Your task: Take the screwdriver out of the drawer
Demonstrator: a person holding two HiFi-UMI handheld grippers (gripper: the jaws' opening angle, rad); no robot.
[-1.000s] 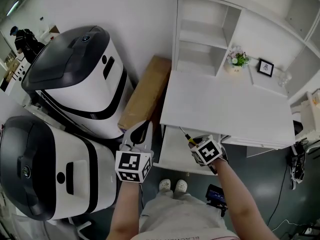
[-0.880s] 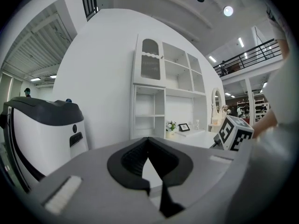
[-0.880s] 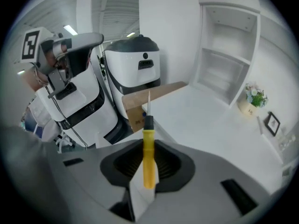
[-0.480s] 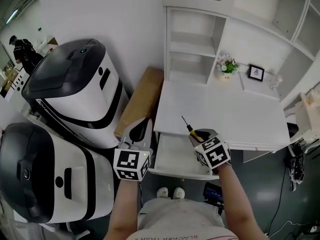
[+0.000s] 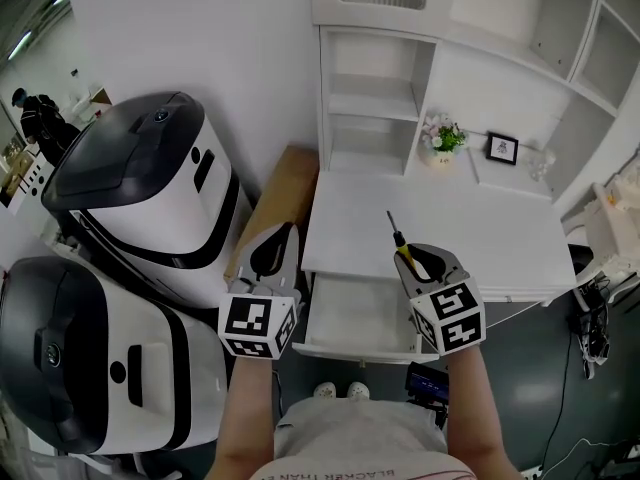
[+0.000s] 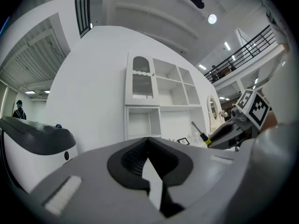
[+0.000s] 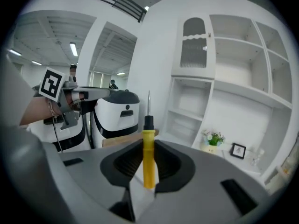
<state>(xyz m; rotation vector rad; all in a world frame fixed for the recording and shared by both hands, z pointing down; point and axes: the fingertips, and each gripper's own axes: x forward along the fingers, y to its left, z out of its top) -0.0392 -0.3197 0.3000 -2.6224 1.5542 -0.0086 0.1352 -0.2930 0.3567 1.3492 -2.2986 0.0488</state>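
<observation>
Right gripper (image 5: 425, 258) clamped on the yellow handle of the screwdriver (image 5: 397, 236), shaft pointing away toward the shelves (image 5: 375, 98), held above the desk edge (image 5: 440, 230) and clear of the open drawer (image 5: 350, 350). Left gripper (image 5: 272, 258) with jaws together on nothing, just beside the drawer. Probably at risk of pivoting or slipping in the pads, given the smooth round handle. Could also jab the shelves if pushed forward.

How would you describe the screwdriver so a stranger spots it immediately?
Find the white desk with its open drawer. Above the drawer, the right gripper clamps the screwdriver. It is the only yellow-handled thing there, with a black collar and thin shaft.
</observation>
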